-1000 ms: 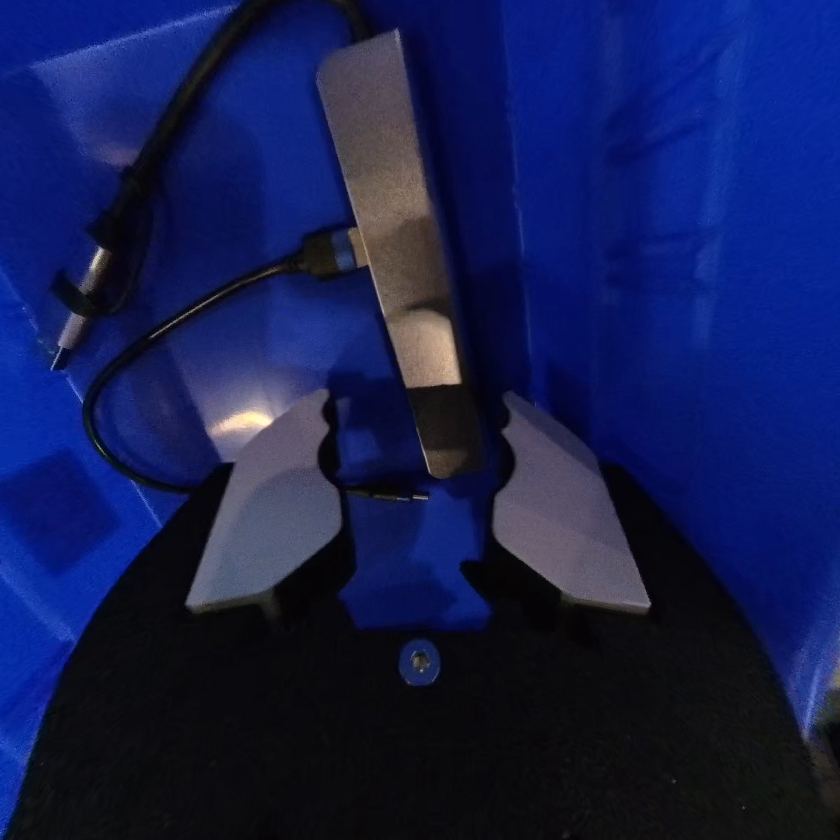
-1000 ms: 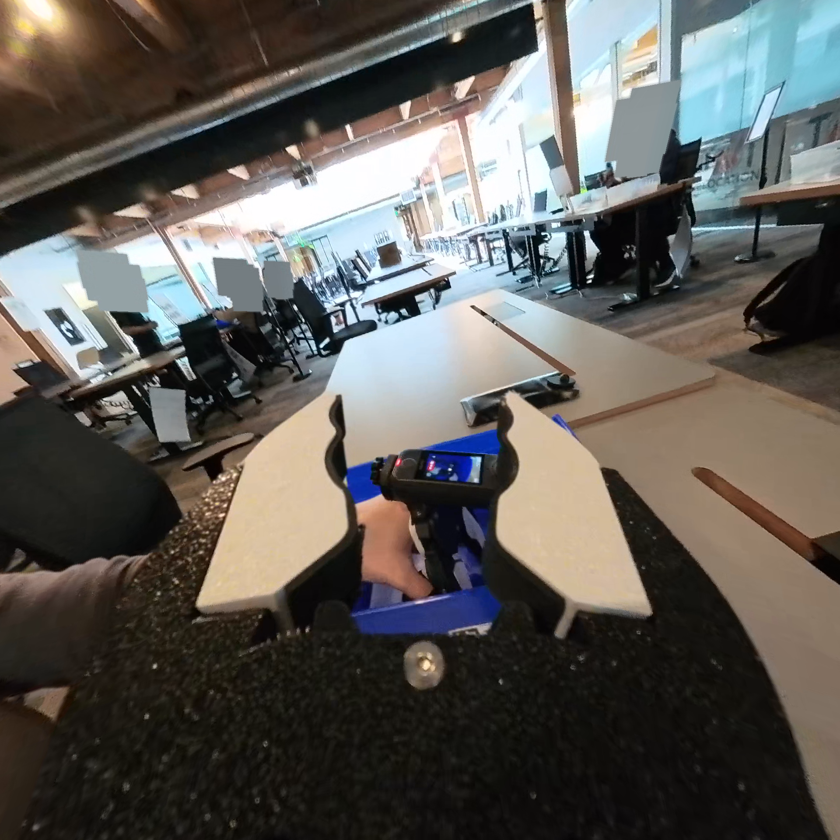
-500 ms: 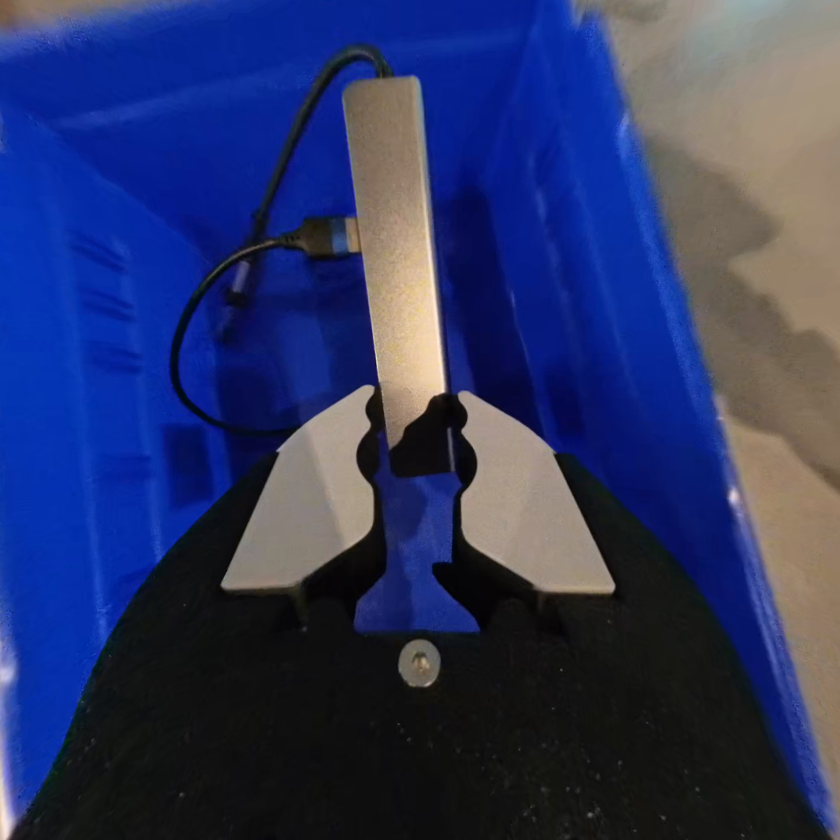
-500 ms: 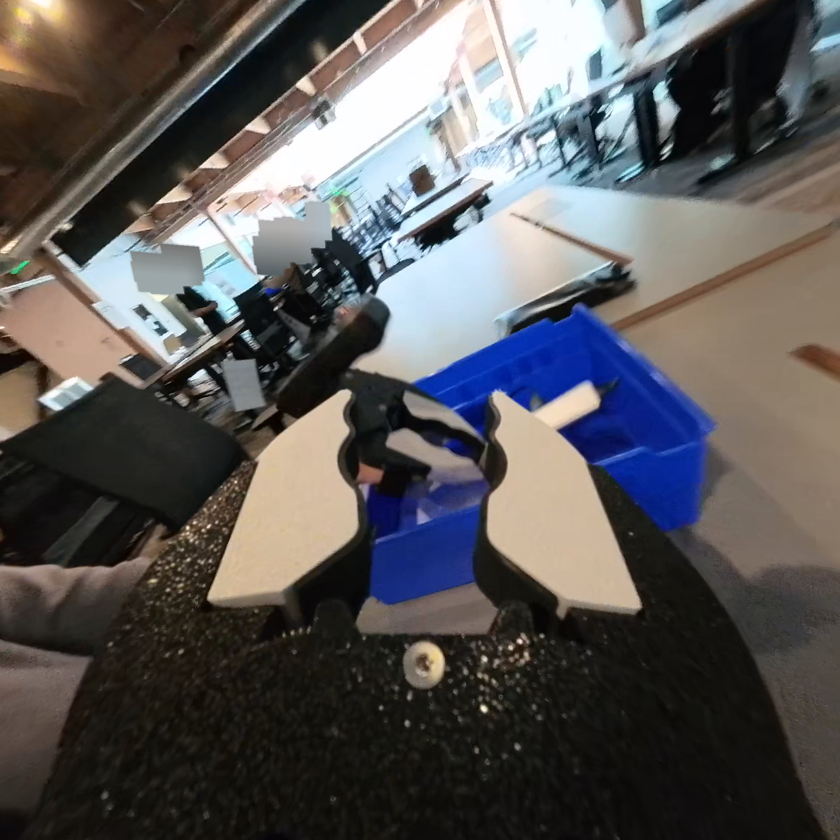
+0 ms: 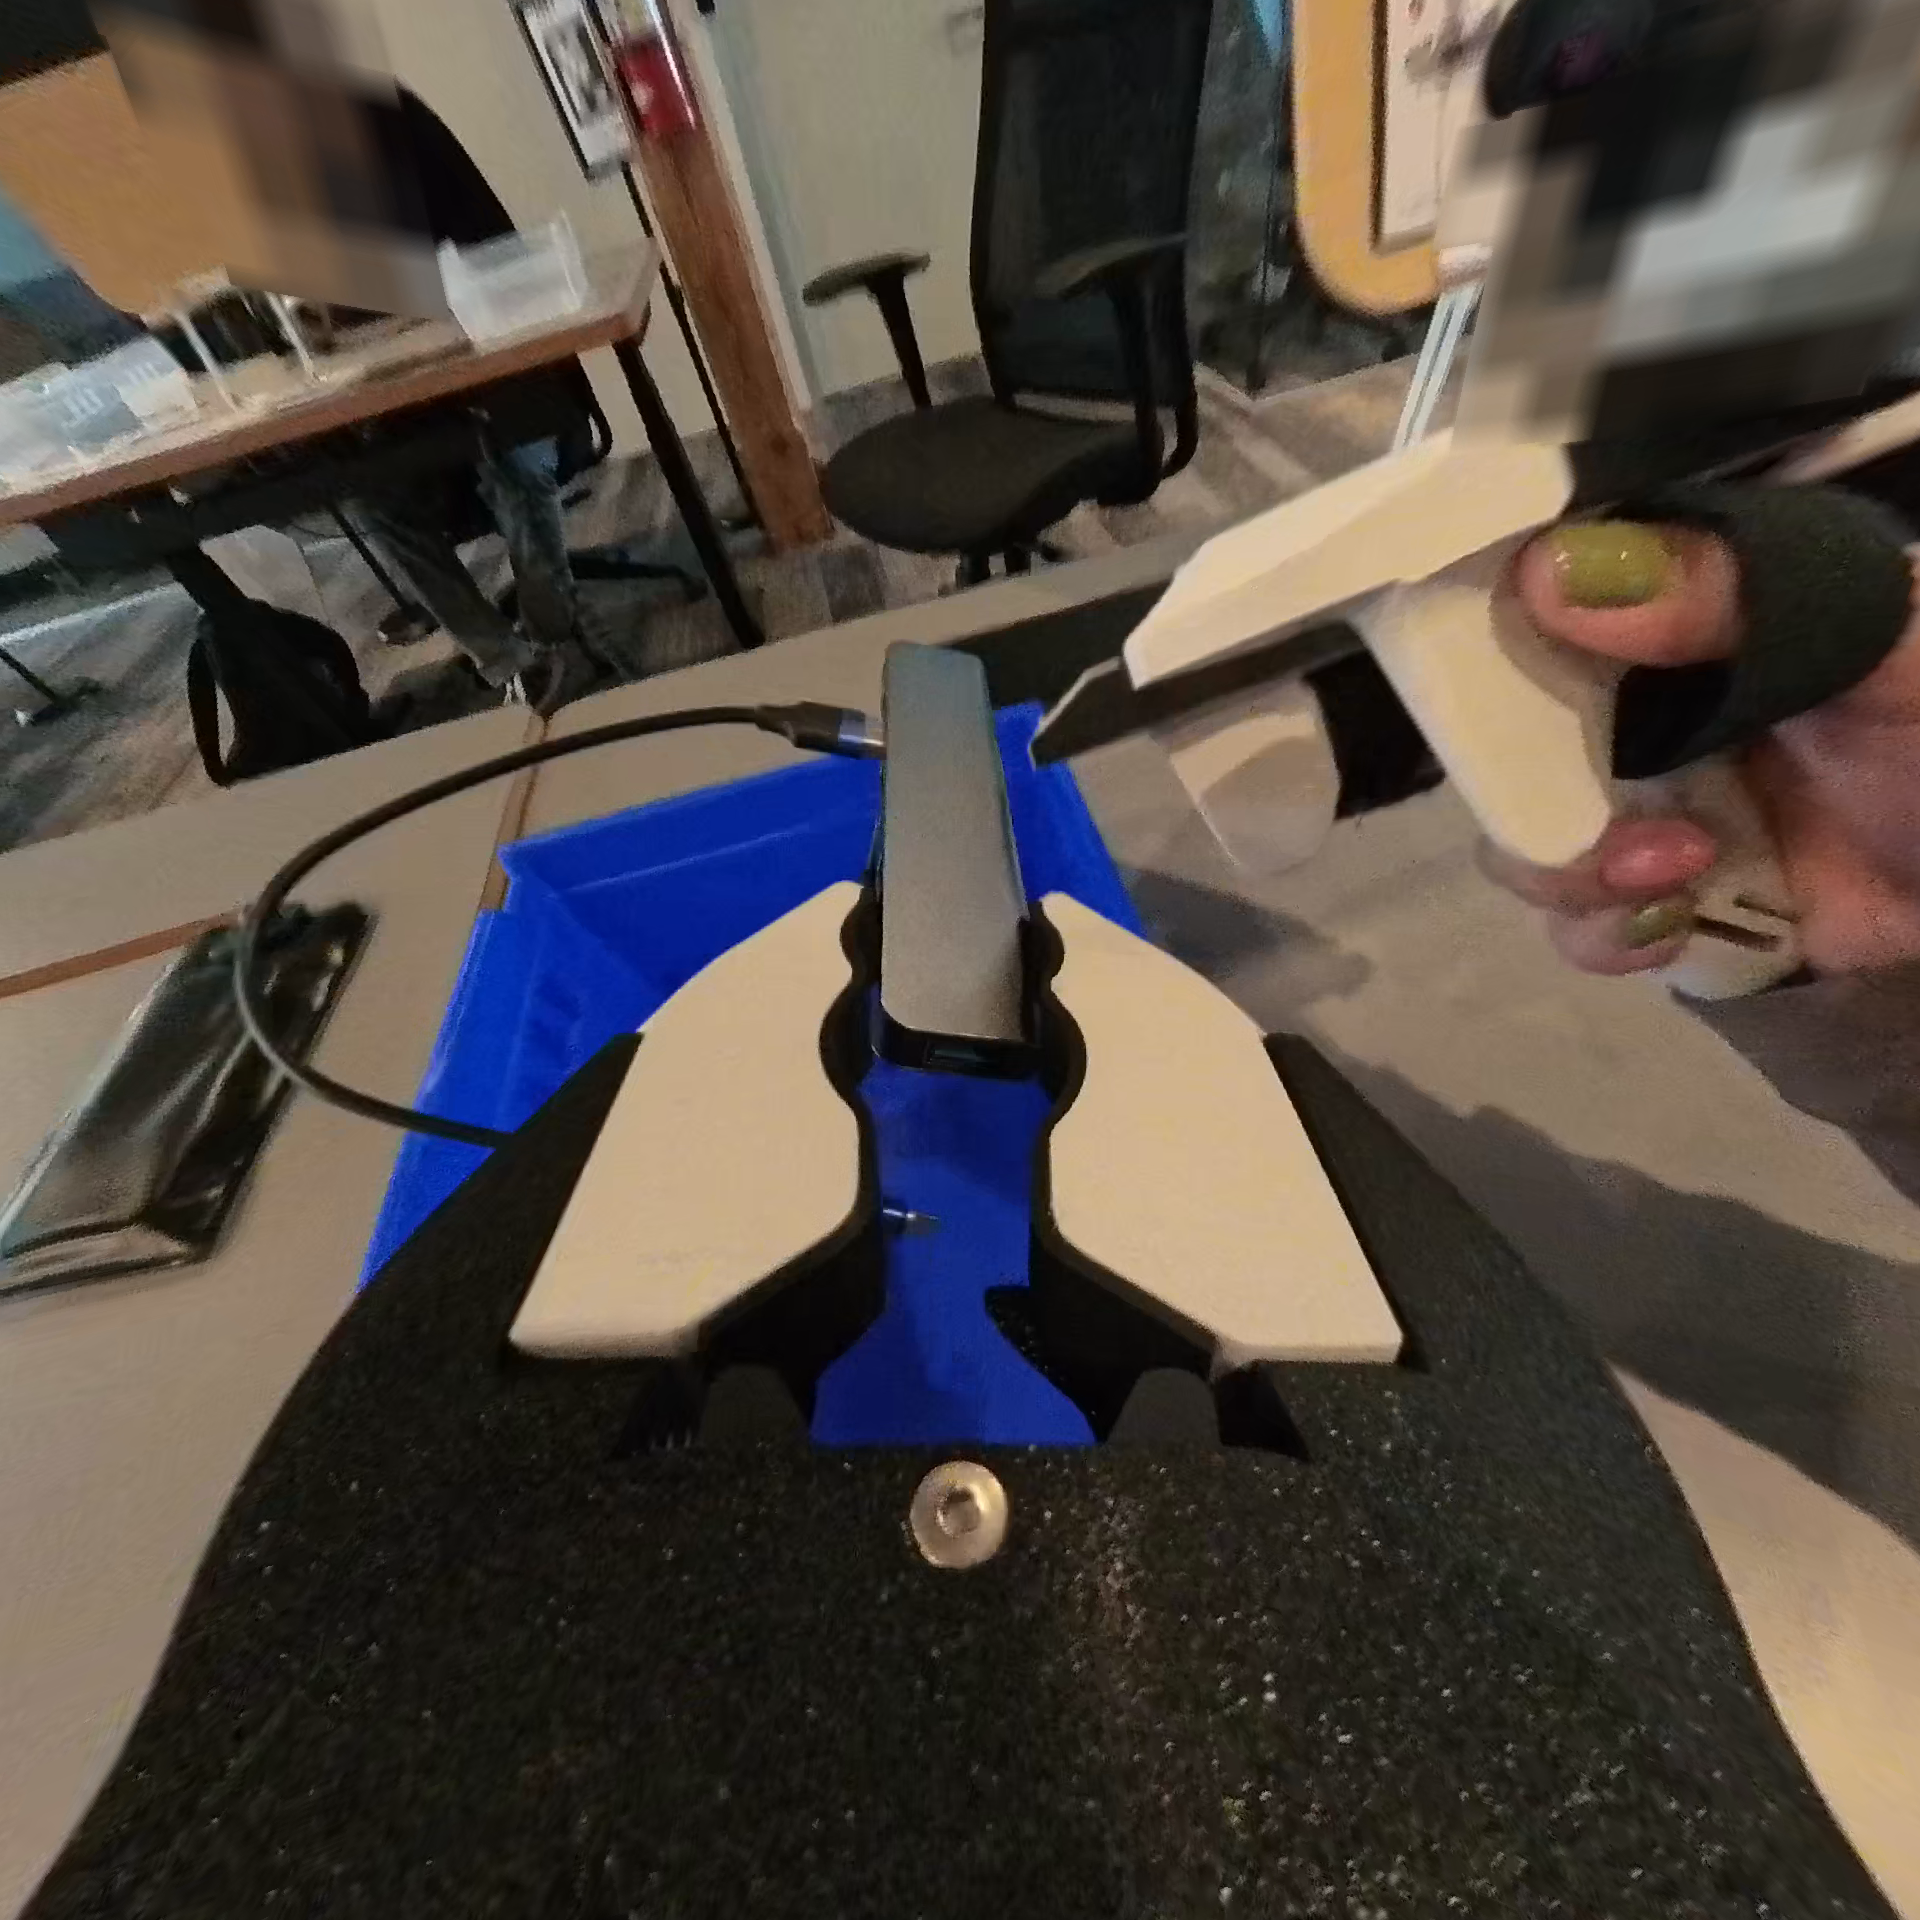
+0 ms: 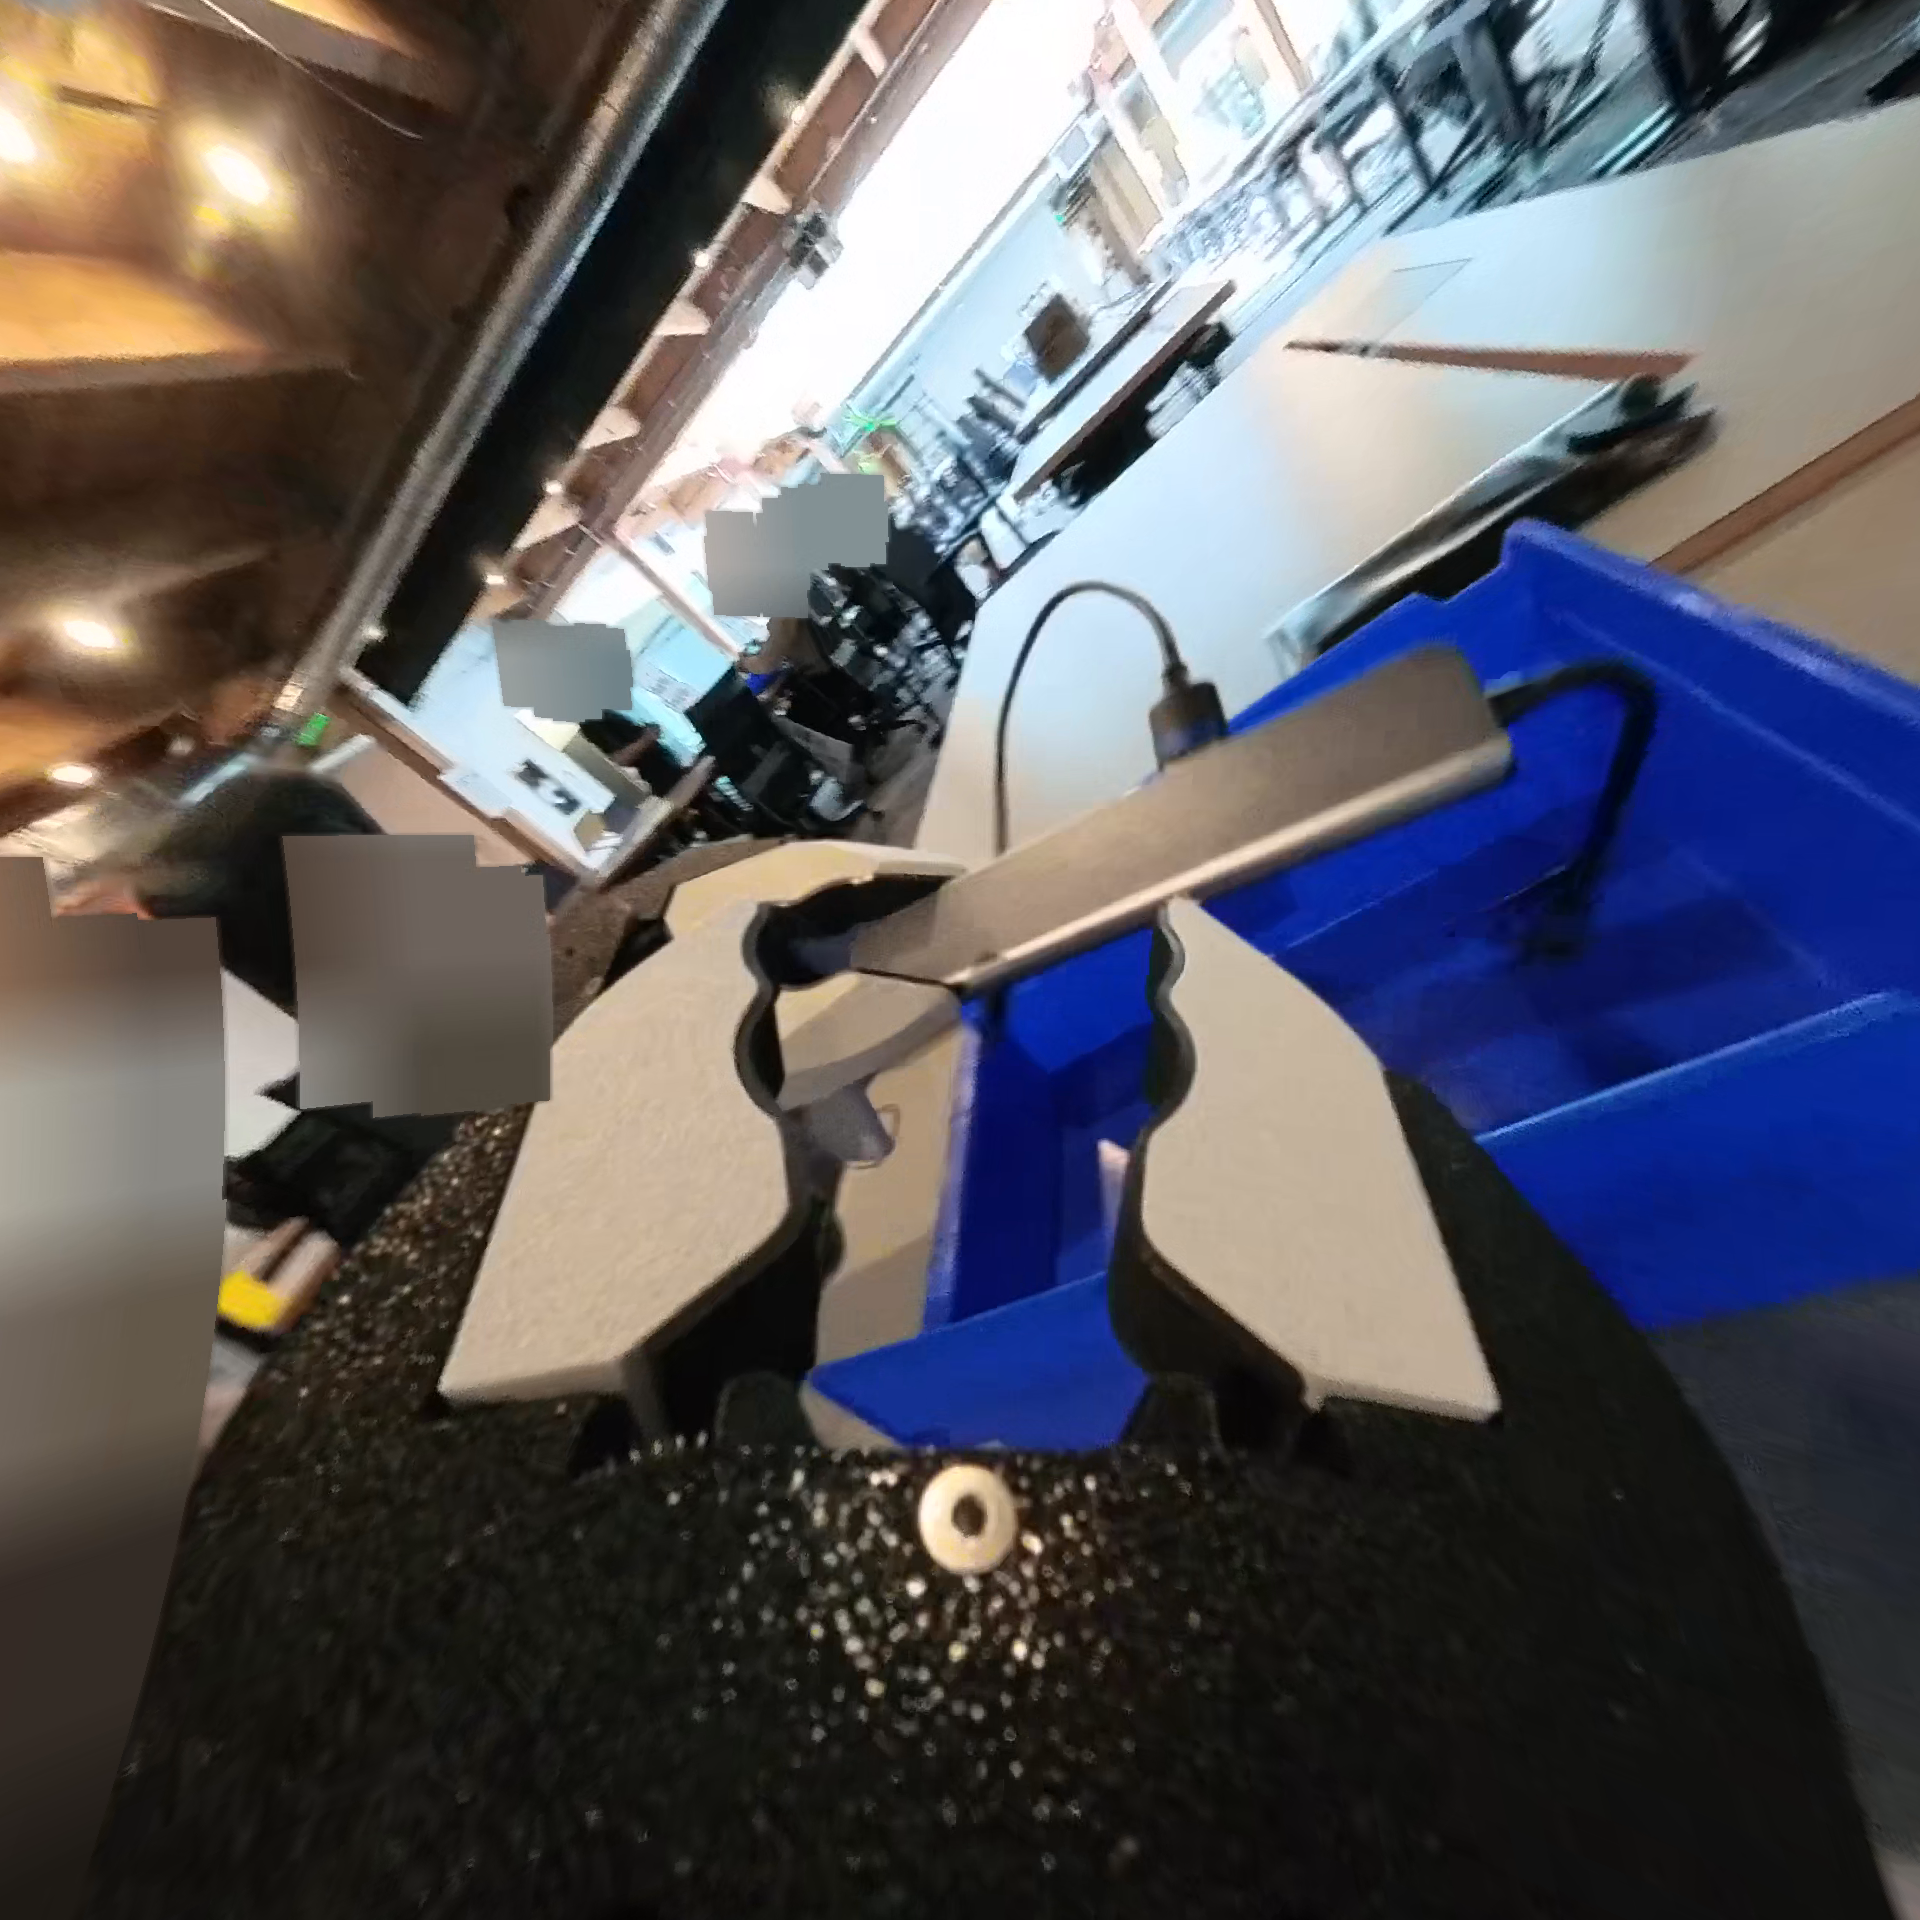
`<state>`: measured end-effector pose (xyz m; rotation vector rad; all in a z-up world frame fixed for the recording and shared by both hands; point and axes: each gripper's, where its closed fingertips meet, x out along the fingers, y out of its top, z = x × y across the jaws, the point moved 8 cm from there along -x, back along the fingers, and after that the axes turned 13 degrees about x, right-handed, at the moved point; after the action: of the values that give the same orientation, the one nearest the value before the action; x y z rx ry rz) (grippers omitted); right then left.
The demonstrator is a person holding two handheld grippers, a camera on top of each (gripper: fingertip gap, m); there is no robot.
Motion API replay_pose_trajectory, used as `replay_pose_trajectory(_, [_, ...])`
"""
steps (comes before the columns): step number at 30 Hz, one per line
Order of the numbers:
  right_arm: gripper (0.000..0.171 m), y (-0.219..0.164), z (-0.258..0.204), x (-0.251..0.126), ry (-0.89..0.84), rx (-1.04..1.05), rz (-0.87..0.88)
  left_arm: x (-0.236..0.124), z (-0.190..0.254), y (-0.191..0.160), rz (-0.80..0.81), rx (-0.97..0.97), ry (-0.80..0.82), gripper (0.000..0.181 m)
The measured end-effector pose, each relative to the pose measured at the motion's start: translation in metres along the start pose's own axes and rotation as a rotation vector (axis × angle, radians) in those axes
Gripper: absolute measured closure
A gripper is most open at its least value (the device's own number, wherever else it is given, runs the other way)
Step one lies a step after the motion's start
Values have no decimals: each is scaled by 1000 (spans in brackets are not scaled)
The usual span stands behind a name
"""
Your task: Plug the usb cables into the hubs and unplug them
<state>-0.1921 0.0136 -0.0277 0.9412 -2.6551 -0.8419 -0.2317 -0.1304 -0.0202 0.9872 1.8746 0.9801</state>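
Left wrist view: left gripper (image 5: 951, 971) pinches the hub (image 5: 945, 831) mid-frame above the bin (image 5: 665, 883), cable (image 5: 436, 810) plugged in. Right gripper (image 5: 1049, 743), spread and empty at upper right, probably must grip the plug (image 5: 831, 727) next and pull.

No writing could be made out clearly on any surface. On the hub (image 5: 948, 862), the USB cable (image 5: 416, 821), the blue bin (image 5: 665, 883) and the grippers, no label, brand or number was visible. In the left wrist view, a framed poster (image 5: 571, 78) on the far wall and a red object (image 5: 655, 68) mounted on the wooden post were seen, but any marks on them were too blurred to be told. In the right wrist view, a small sign (image 6: 545, 774) with dark marks on a far partition was seen, its marks too small to be deciphered.
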Motion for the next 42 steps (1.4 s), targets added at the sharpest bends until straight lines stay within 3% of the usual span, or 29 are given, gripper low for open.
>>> replay_pose_trajectory(8, [98, -2, 2, 5, 308, 254, -15, -19, 17, 24, 294, 21, -5, 154])
replay_pose_trajectory(10, [128, 2, -7, 3, 415, 252, 37, -19, 24, 29, 321, 44, -19, 155])
replay_pose_trajectory(11, [150, 5, -10, 0, 429, 230, 76, -19, 27, 31, 329, 57, -30, 154])
replay_pose_trajectory(12, [159, 6, -13, -4, 418, 182, 104, -18, 30, 32, 336, 72, -32, 155])
replay_pose_trajectory(14, [162, 9, -22, -13, 421, 75, 102, -18, 34, 36, 345, 115, -46, 158])
replay_pose_trajectory(18, [161, 16, -51, -50, 349, -251, 53, -36, 43, 56, 451, 166, -118, 106])
replay_pose_trajectory(20, [161, 13, -65, -74, 231, -450, -11, -48, 46, 65, 479, 221, -140, 103])
replay_pose_trajectory(26, [161, -22, -105, -133, 109, -841, -292, -62, 71, 89, 499, 425, -263, 109])
replay_pose_trajectory(33, [161, -57, -115, -156, -34, -887, -558, -51, 121, 101, 390, 511, -543, 115])
replay_pose_trajectory(36, [162, -63, -117, -158, -24, -875, -598, -47, 136, 99, 327, 525, -636, 132])
replay_pose_trajectory(39, [161, -64, -116, -159, -26, -872, -616, -47, 142, 98, 374, 544, -626, 166])
replay_pose_trajectory(42, [162, -66, -115, -159, -40, -878, -638, -48, 145, 98, 379, 482, -691, 168])
